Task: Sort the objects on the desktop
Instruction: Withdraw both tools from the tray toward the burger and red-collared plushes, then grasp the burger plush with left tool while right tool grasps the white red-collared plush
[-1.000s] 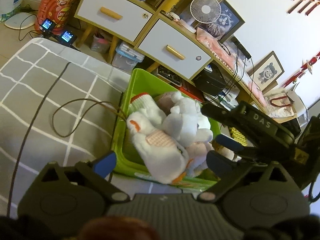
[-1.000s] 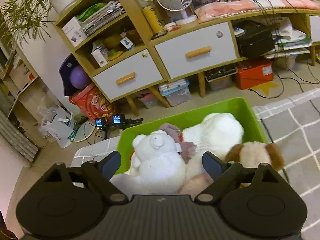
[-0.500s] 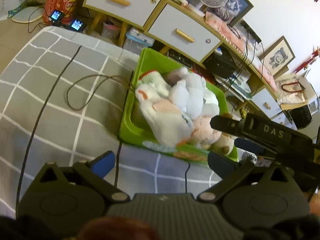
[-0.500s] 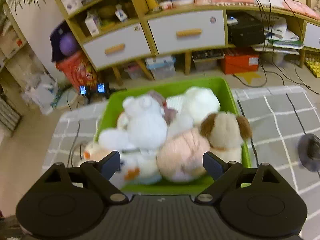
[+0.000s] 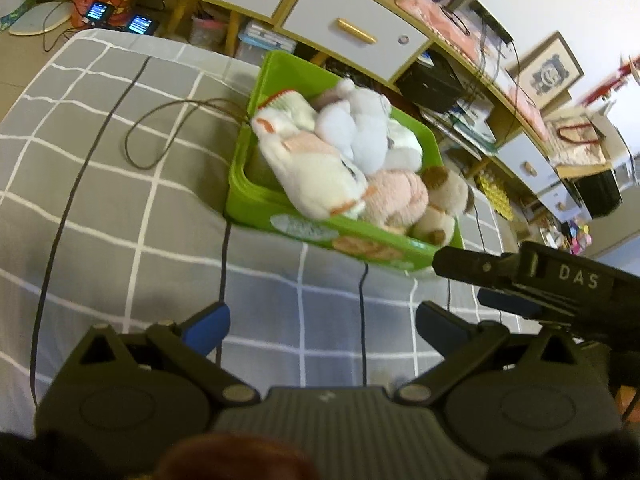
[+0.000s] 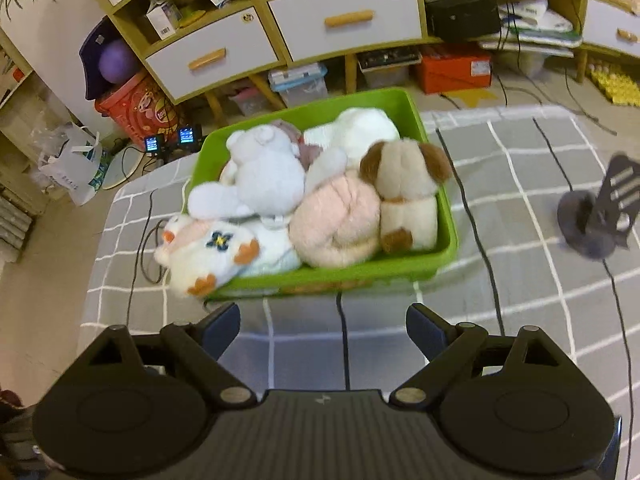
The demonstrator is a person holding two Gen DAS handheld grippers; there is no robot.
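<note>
A green bin stands on the grey checked cloth, full of plush toys: a white bear, a pink plush, a brown-eared dog and a white duck that hangs over the left rim. The bin also shows in the left wrist view. My right gripper is open and empty, near side of the bin, apart from it. My left gripper is open and empty over the cloth. The right gripper's body shows in the left wrist view.
Black cables and a brown cord loop lie across the cloth. A dark stand sits at the right. Beyond the table edge stand wooden shelves with white drawers, floor boxes and a red tub.
Both grippers have drawn back and up from the bin, so the bin looks smaller and more cloth shows in front. Both stay open and empty.
</note>
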